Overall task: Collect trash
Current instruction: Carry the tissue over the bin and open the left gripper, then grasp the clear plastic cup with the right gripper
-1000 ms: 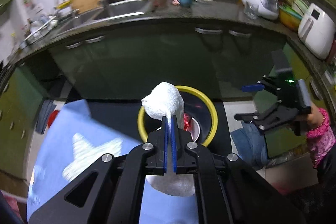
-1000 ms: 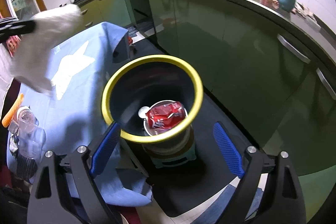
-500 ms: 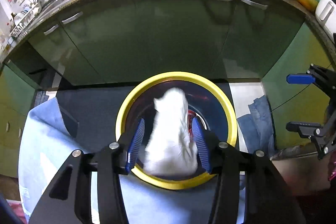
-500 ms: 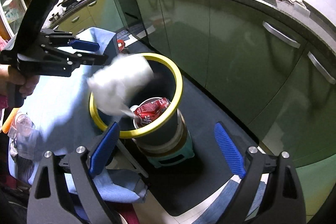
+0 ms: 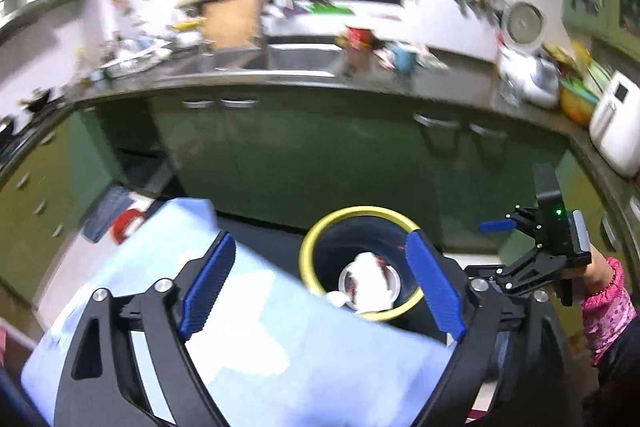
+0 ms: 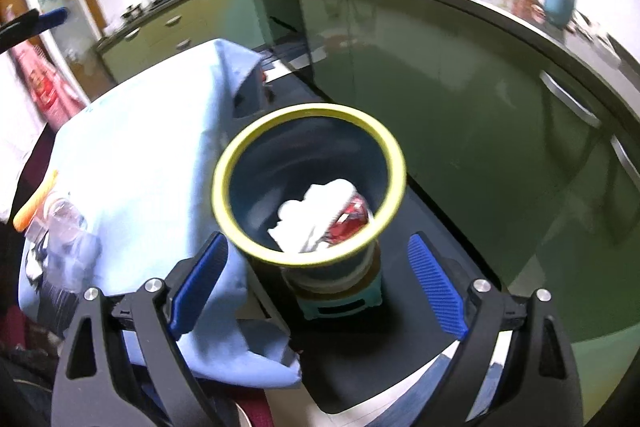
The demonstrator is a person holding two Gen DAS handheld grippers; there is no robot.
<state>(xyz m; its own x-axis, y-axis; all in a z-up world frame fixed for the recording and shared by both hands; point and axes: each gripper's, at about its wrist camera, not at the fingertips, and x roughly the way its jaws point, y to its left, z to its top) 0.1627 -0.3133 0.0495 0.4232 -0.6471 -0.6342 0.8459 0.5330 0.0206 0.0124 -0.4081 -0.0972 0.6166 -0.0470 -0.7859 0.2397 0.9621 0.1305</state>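
The left gripper (image 5: 320, 283) has its blue fingers spread wide with nothing between them, above a table under a light blue cloth (image 5: 256, 339). The right gripper (image 6: 316, 287) is likewise spread wide and holds nothing. Just beyond the cloth's edge stands a dark bin with a yellow rim (image 6: 310, 259), on a small teal stool (image 6: 340, 303). Inside the bin a crumpled white tissue (image 6: 316, 215) lies on a red can (image 6: 352, 219). Farther off, green cabinets (image 6: 460, 75) run under a counter with a sink (image 5: 296, 57).
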